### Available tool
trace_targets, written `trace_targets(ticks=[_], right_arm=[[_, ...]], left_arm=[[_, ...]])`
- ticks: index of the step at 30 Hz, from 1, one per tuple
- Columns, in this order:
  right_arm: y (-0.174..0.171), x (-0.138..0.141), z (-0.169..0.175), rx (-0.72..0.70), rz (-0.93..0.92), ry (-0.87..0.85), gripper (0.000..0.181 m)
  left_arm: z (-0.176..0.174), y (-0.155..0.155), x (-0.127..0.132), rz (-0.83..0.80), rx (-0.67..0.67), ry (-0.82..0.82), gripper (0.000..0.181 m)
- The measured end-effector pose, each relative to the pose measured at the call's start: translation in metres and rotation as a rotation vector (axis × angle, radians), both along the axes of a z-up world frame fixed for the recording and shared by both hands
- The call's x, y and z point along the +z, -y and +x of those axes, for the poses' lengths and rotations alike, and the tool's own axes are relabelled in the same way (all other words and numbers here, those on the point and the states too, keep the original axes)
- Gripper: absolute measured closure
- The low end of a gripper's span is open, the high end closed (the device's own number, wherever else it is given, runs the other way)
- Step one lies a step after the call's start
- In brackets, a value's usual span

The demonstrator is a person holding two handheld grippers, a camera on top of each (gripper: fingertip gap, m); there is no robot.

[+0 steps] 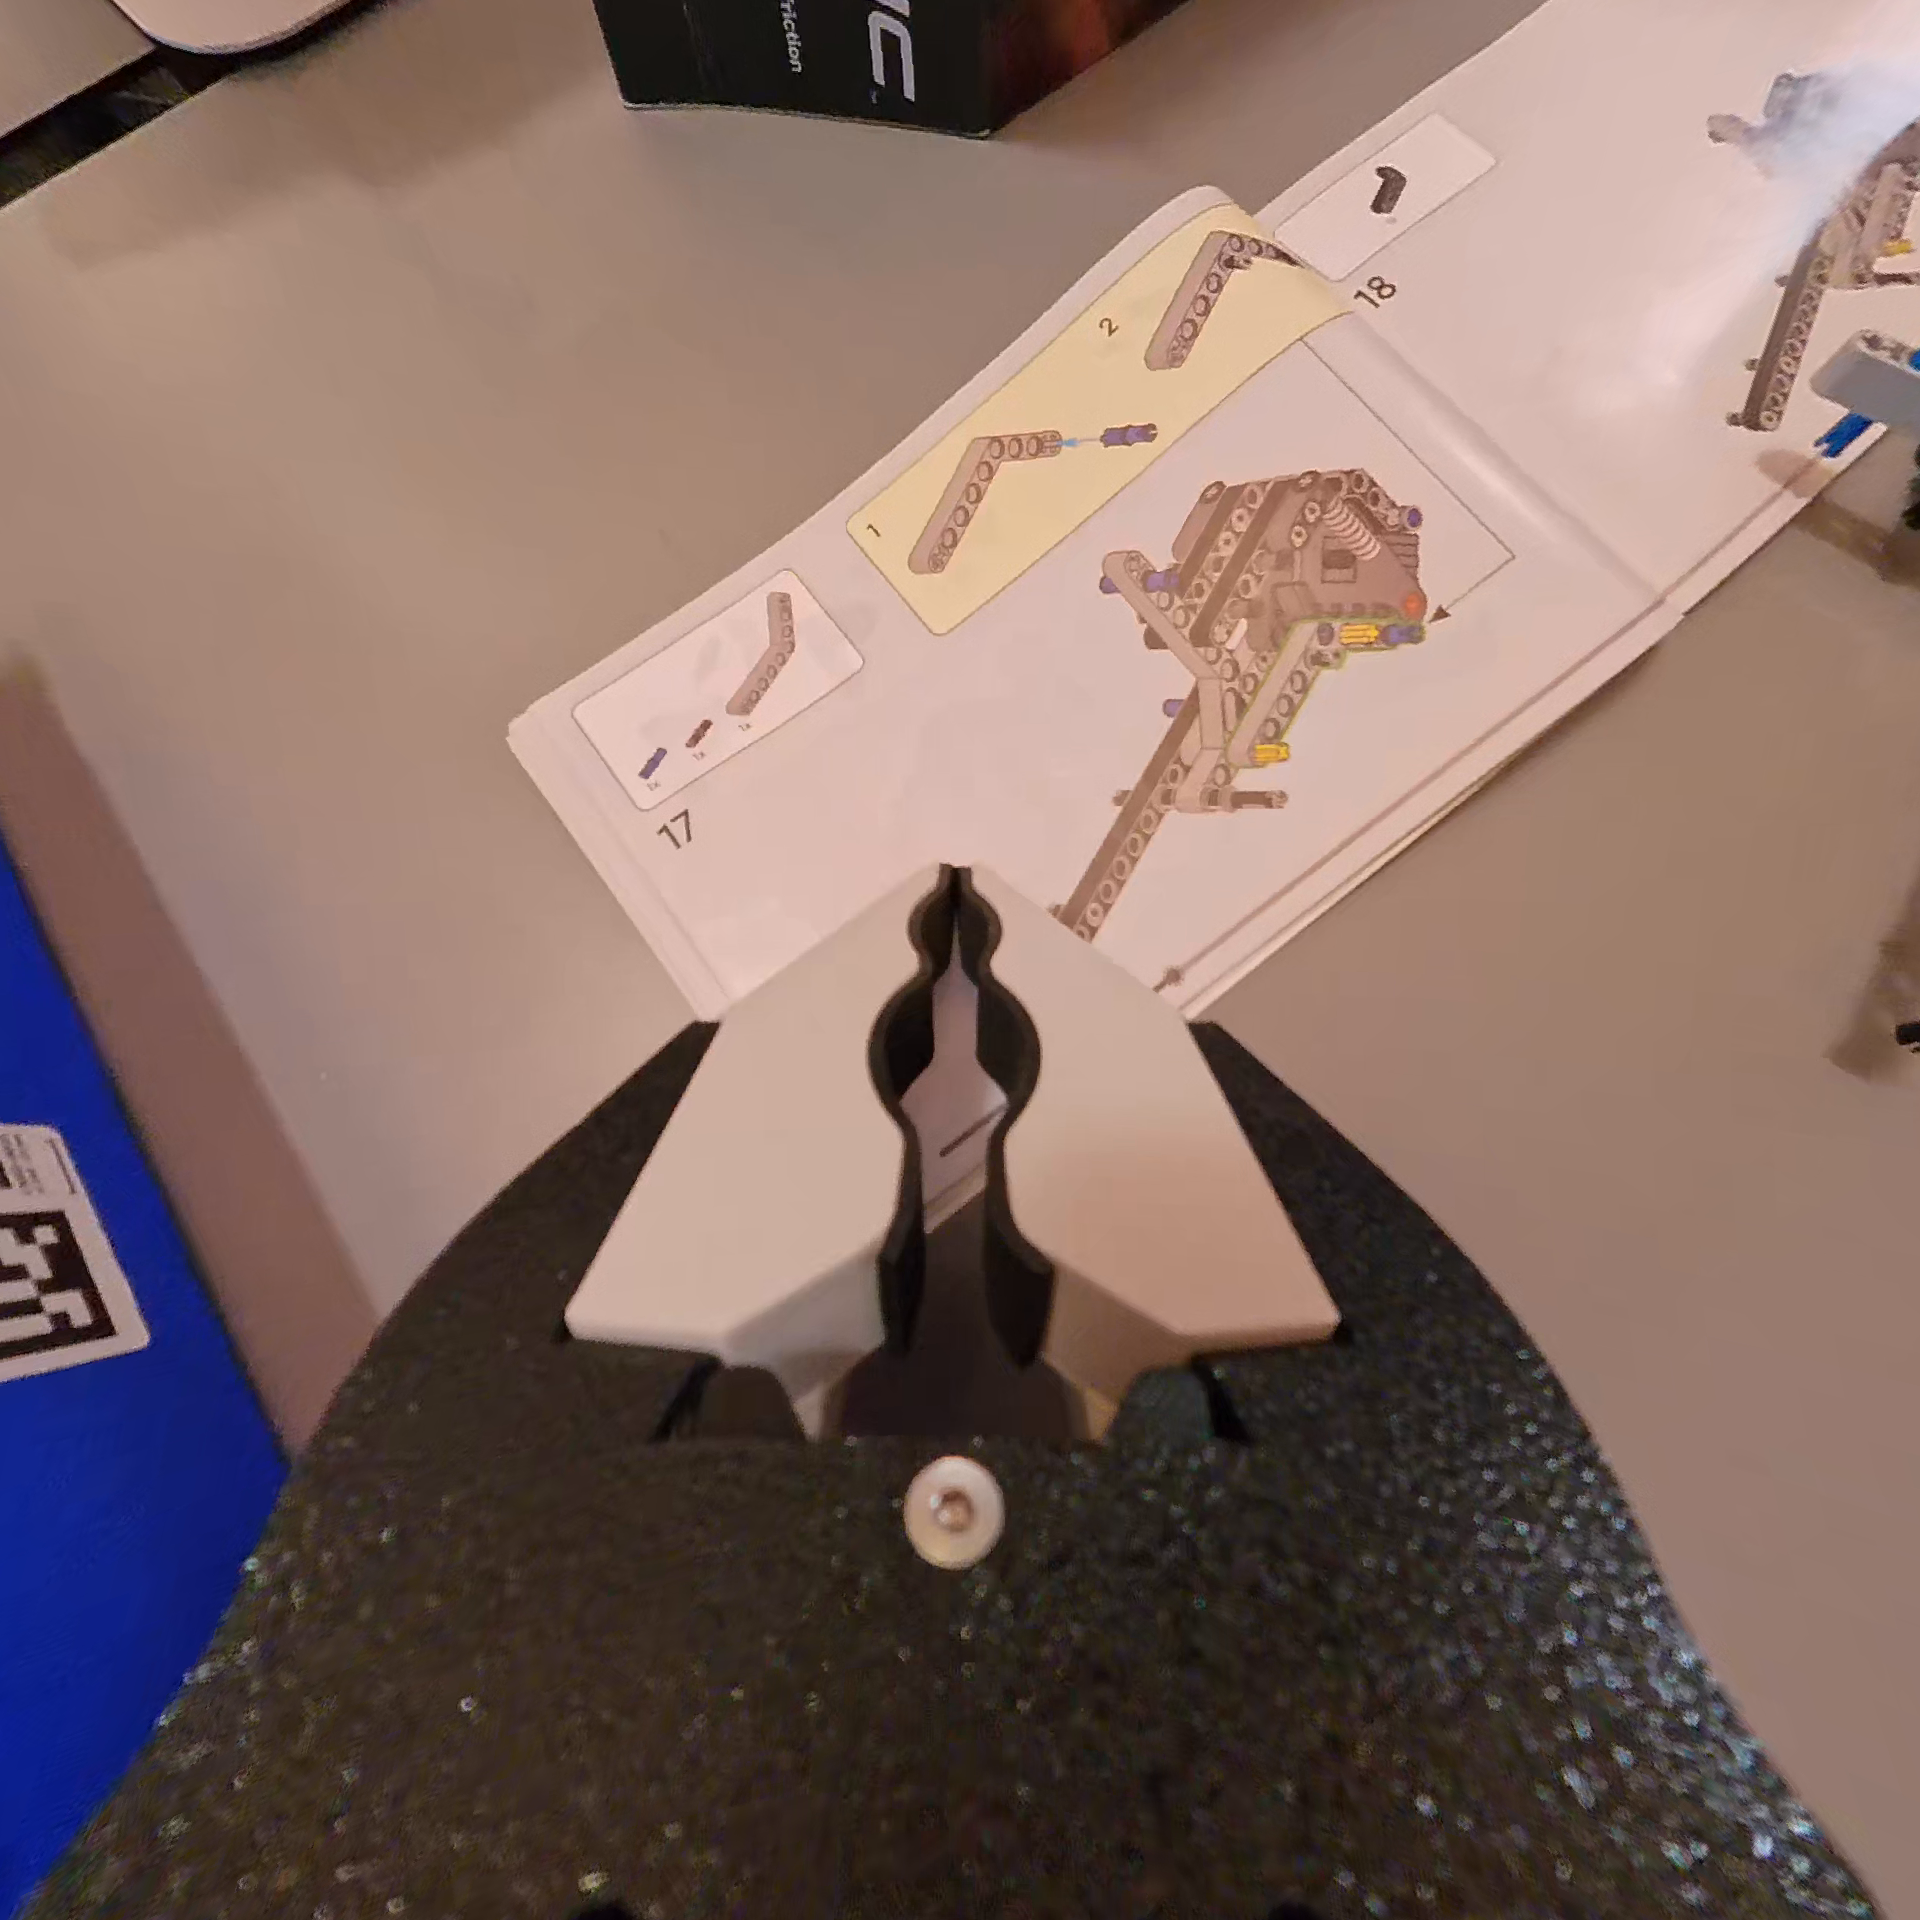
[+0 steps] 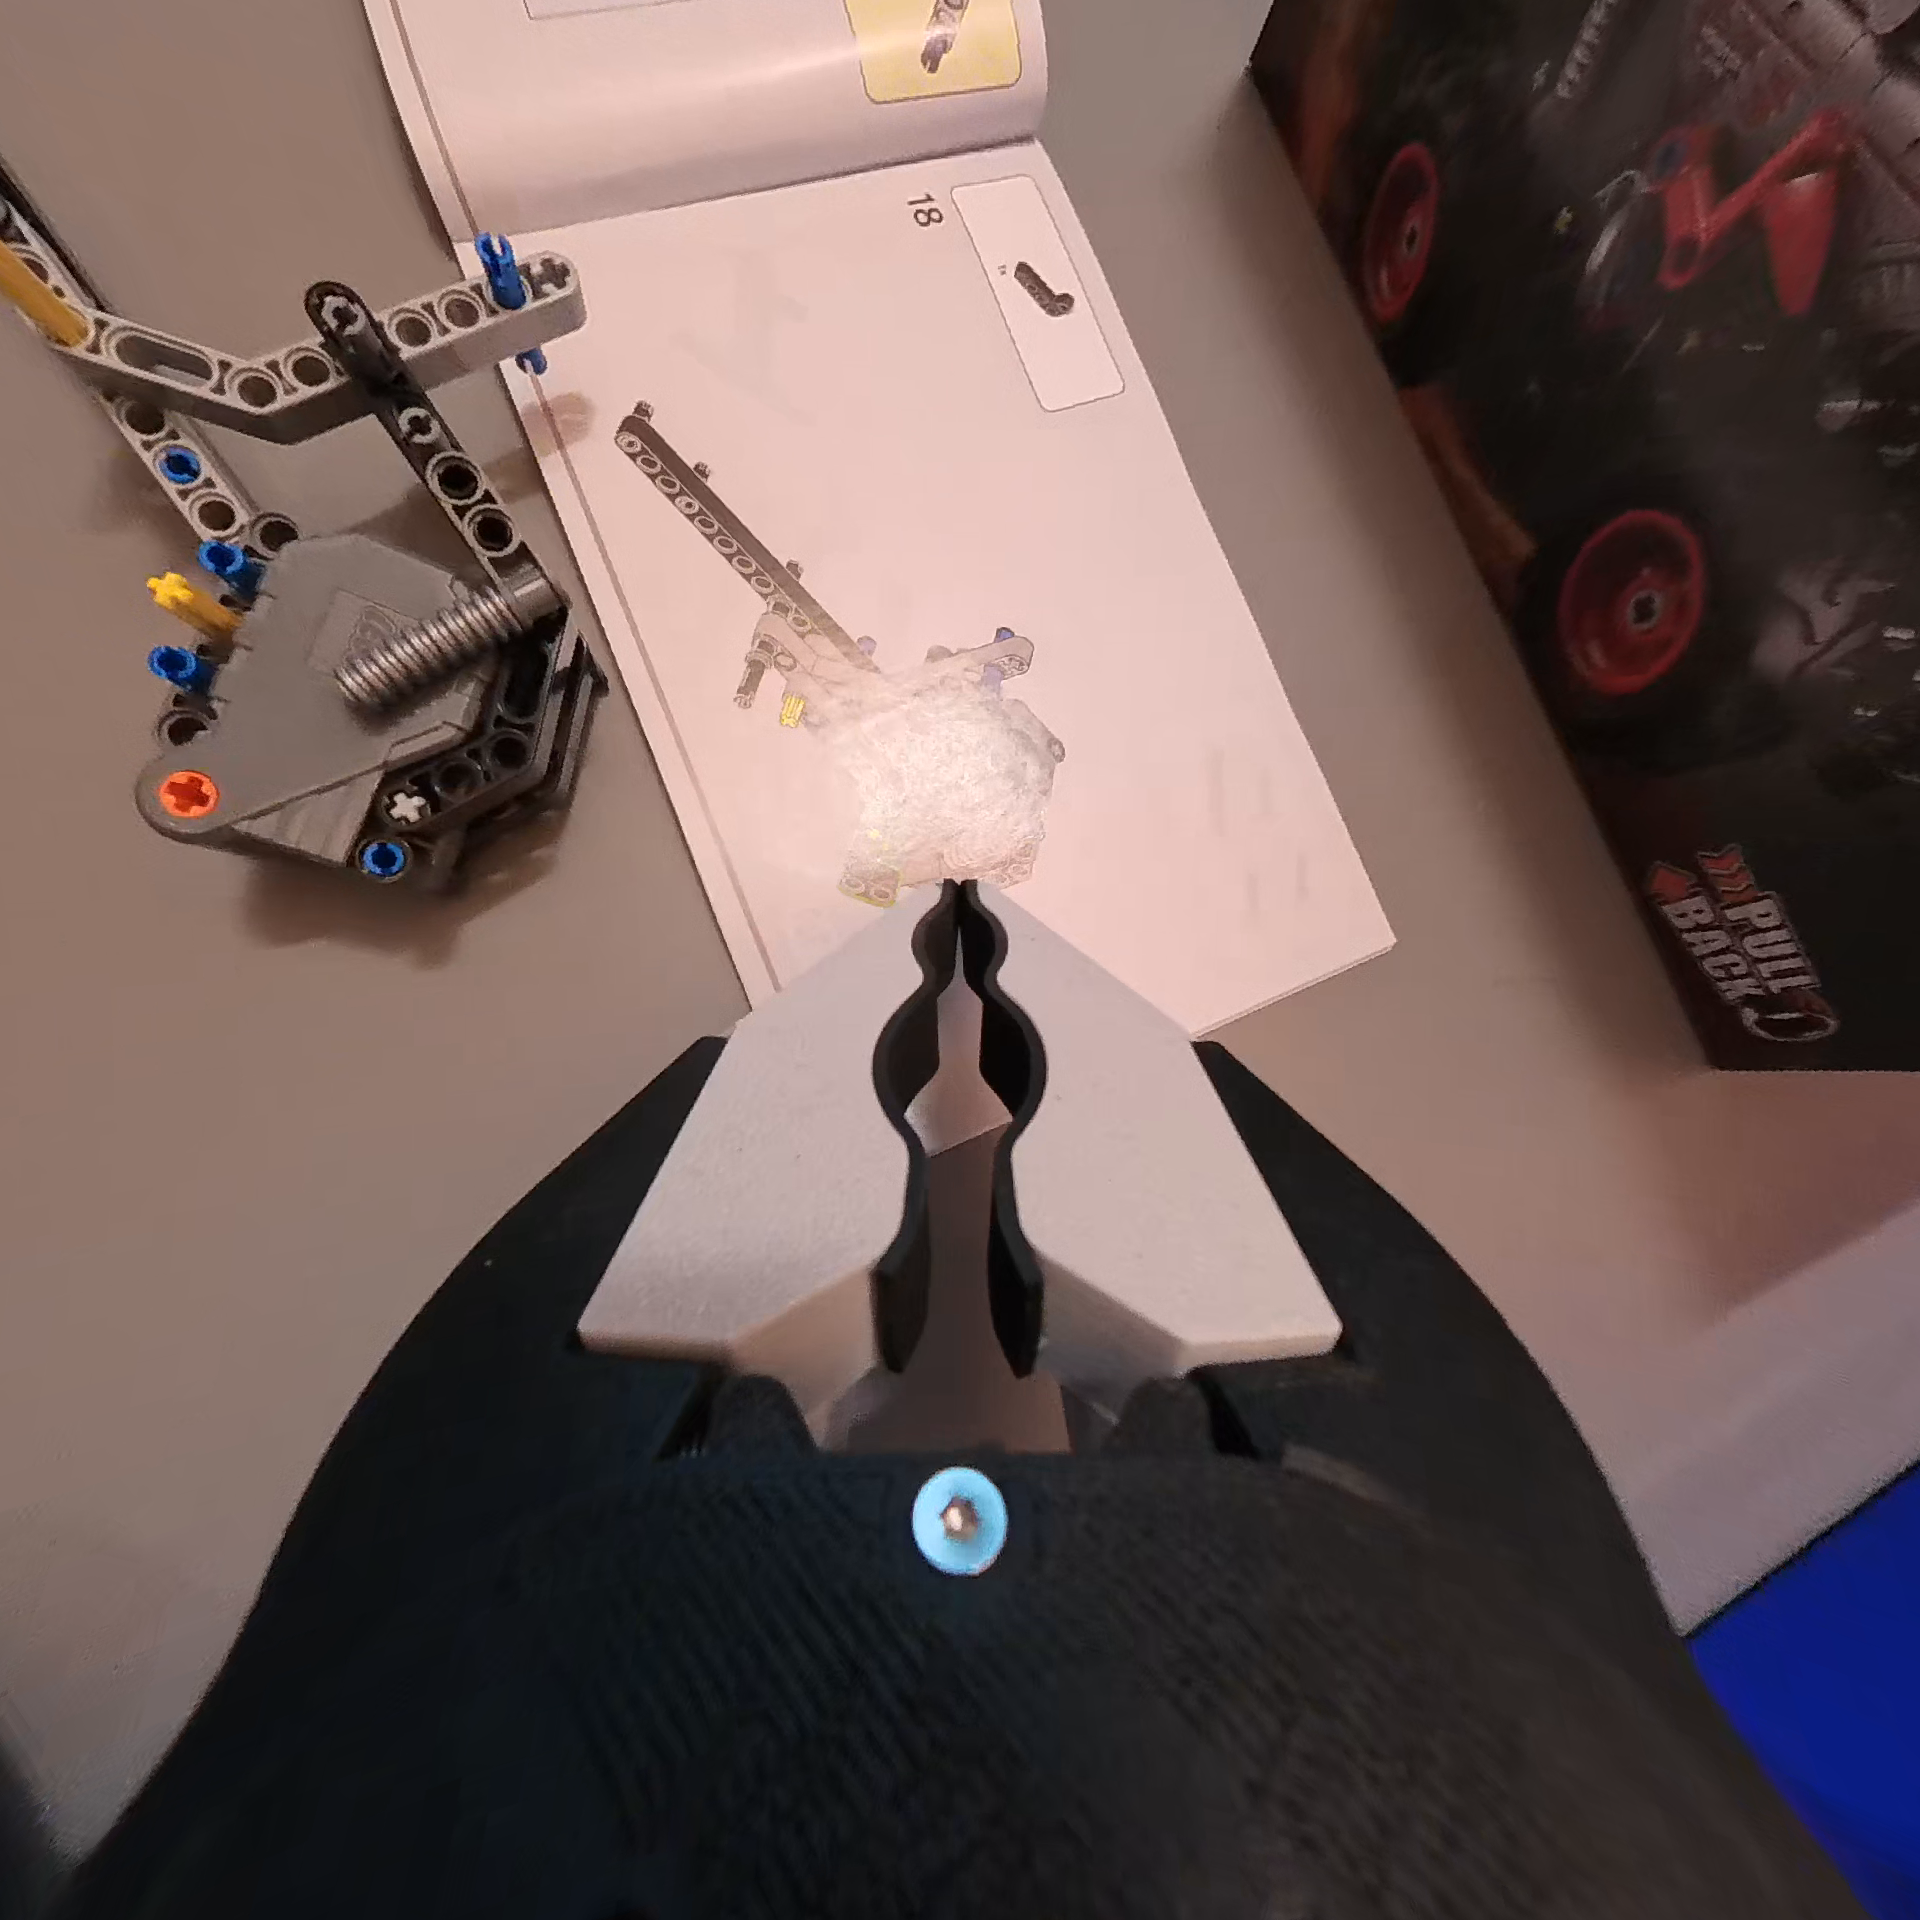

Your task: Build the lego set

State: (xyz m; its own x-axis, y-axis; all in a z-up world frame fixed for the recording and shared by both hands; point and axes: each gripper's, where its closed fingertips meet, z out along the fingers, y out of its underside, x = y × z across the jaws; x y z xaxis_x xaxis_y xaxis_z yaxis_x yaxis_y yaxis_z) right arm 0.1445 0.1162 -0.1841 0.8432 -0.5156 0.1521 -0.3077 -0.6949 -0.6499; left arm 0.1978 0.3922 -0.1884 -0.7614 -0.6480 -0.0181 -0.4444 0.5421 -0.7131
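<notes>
**Lego build: both grippers empty over the open instruction booklet**

- Instruction booklet (image 2: 935, 540): landmark. Lies open and flat on the grey table (image 2: 260, 1143), showing two consecutive build steps.
- Partial lego assembly (image 2: 343, 644): rests on the table just left of the booklet in the right wrist view, one grey beam (image 2: 436, 322) overlapping the page edge. Grey and black beams, blue pins, yellow axle, a coil spring (image 2: 436, 644) and an orange axle end are visible.
- Lego box (image 2: 1621, 499): stands along the booklet's opposite side, printed with a red-wheeled vehicle.
- Left gripper (image 1: 954, 883): poised above the booklet's near edge, tips pressed together, nothing between them.
- Right gripper (image 2: 956, 896): above the booklet's right-hand page, tips likewise meeting, holding nothing.
- Step in hand, as judged: consulting the page before fetching the next part. The small black piece pictured in the parts panel is not seen loose in either view.
- Handling note: open the fingers only slightly for such a small part, steady the assembly with the other gripper, and press the piece in squarely.
</notes>
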Motion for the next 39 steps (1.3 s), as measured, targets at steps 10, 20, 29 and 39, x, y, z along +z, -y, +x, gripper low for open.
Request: trace_targets(ticks=[10,20,29,39], right_arm=[[0.002,0.029,0.019,-0.064,0.082,0.247,0.177],[0.013,0.096,0.037,-0.265,0.206,0.623,0.175],[-0.016,0.138,0.02,-0.313,0.279,0.653,0.177],[-0.172,0.165,0.008,-0.055,0.342,0.512,0.176]], left_arm=[[0.011,-0.005,0.036,-0.035,0.018,0.215,0.178],[0.006,-0.064,0.142,-0.298,0.131,0.442,0.18],[-0.012,-0.202,0.115,-0.109,0.229,0.235,0.177],[-0.038,-0.136,0.056,-0.12,0.08,0.114,0.181]])
